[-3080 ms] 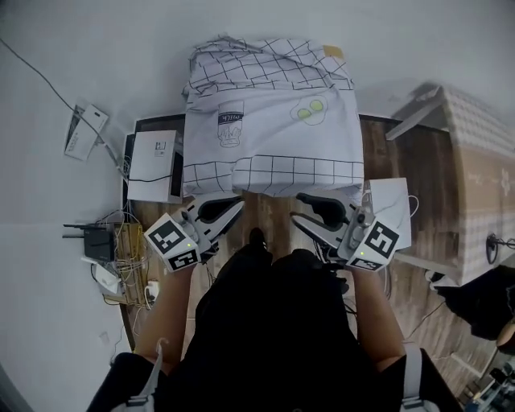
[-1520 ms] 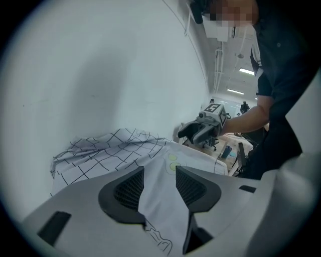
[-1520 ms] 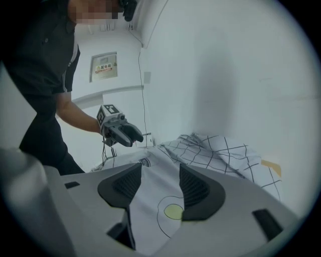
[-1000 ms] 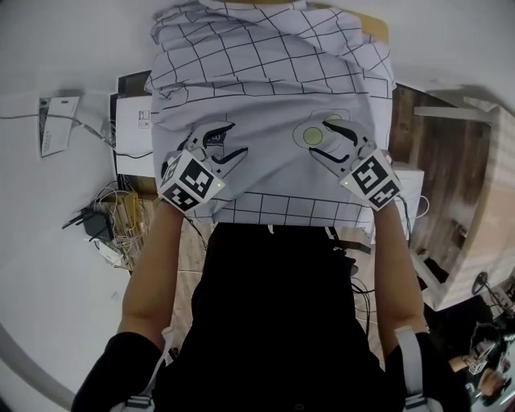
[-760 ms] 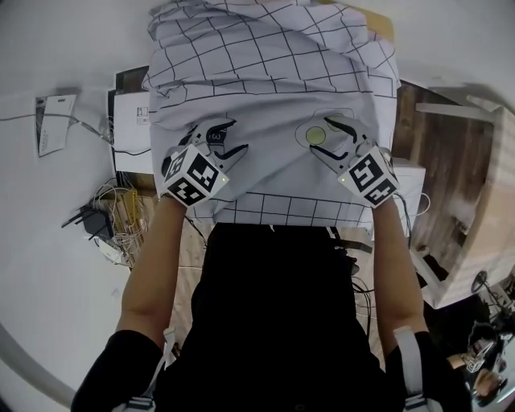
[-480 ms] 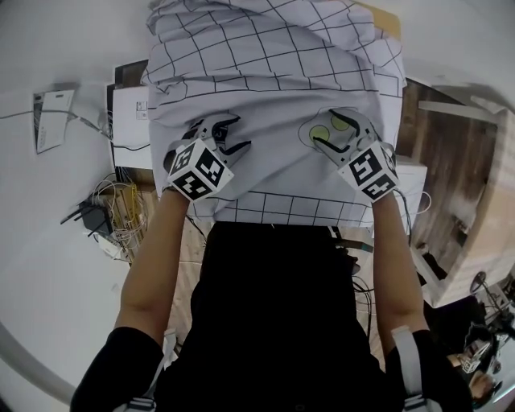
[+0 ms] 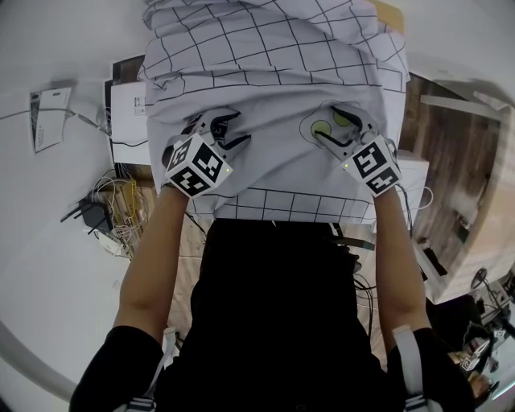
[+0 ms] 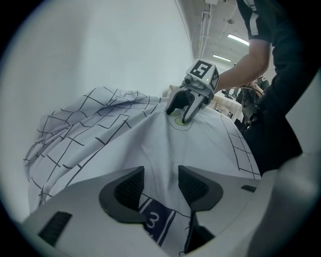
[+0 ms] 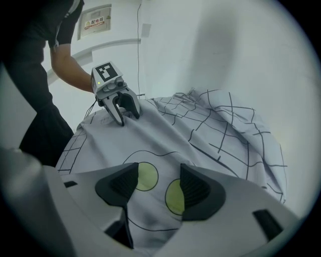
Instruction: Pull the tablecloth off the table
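Left gripper (image 7: 228, 133) rests with jaws apart on the left of the tablecloth (image 7: 273, 64), a soft white fabric with black grid lines, rumpled over the table (image 7: 391, 14). Right gripper (image 7: 328, 125), its jaws just opened, straddles the cloth's printed green circles (image 9: 145, 176).

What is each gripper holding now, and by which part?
Nothing is held. The left gripper and right gripper stand open over the tablecloth; the right one's jaws have just been opening, cloth between them unpinched.

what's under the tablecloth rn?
Only a tan table corner shows past the tablecloth, at the far right. The rest of the tabletop, and anything on it, is covered.
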`<state>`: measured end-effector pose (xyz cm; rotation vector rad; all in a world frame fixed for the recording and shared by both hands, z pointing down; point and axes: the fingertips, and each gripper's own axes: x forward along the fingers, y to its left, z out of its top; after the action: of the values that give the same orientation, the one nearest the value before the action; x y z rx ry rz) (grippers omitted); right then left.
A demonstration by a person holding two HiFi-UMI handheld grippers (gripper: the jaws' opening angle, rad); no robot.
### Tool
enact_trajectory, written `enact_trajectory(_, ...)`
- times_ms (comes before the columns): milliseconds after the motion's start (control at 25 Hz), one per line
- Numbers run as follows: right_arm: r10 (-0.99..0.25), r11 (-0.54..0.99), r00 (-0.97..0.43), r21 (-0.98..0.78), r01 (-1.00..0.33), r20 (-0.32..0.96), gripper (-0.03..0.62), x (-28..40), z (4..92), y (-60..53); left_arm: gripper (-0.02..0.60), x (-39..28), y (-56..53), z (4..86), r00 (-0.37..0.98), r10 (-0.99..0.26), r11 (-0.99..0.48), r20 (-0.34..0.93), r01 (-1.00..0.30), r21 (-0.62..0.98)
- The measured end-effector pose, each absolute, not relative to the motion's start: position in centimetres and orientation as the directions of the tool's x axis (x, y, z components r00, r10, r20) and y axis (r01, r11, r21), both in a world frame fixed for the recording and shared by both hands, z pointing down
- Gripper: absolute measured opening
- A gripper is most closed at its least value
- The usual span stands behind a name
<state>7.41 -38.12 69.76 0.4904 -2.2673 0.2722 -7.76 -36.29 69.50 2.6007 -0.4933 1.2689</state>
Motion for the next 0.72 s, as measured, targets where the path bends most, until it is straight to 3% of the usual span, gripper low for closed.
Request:
enact_trajectory(240,-0.265,0.890,-0.607,-0.053,-0.454,0.749,0.253,7.4,69.8,-38.1,0.185,-7.7,-36.4,69.4,0.582,-0.204,-0.915,0.787,-0.399,0.058)
enact_trajectory(480,-0.259,0.882,-0.608,-0.073,-0.466,0.751,0.123,7.0,69.6,-37.8,0.090,-7.4,-36.0,69.4,0.586,-0.198,-0.911,0.786,-0.405,0.072)
enact_trajectory(720,-0.233,0.890,-0.607,-0.086,-0.449,0.759,0.032,6.2,69.6,-37.2,0.051,-7.3,-35.9,69.2,0.590,-0.204,-0.905,0.781,-0.417,0.079)
